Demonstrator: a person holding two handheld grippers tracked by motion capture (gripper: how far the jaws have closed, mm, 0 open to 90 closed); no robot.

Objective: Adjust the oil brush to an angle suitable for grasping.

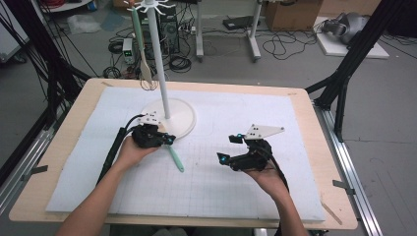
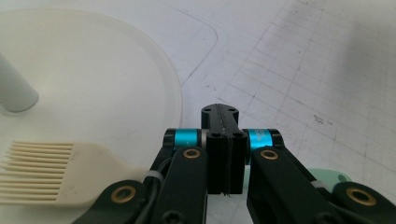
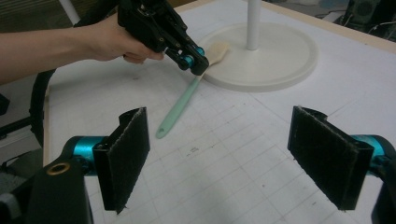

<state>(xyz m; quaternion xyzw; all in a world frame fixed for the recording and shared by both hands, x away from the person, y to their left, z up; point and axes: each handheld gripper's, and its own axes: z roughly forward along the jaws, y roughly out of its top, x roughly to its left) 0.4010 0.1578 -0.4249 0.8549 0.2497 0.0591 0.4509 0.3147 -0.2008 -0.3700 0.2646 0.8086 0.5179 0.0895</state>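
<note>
From my seat, the left gripper [image 2: 219,154] covers the brush's [image 2: 42,173] neck (its mint handle peeks out at the right), and I can't tell whether jaws touch it; the stand's [image 1: 158,54] top is cropped.

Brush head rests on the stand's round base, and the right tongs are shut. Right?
Not quite: the right tongs stand wide open with nothing between them, as the right gripper view shows. The brush head does rest on the stand's base.

Both tongs, left tongs [image 1: 168,139] and right tongs [image 1: 229,148], were black with cyan collars, brass rivets, grey three-cornered plates and black cables; forearms bare.
</note>
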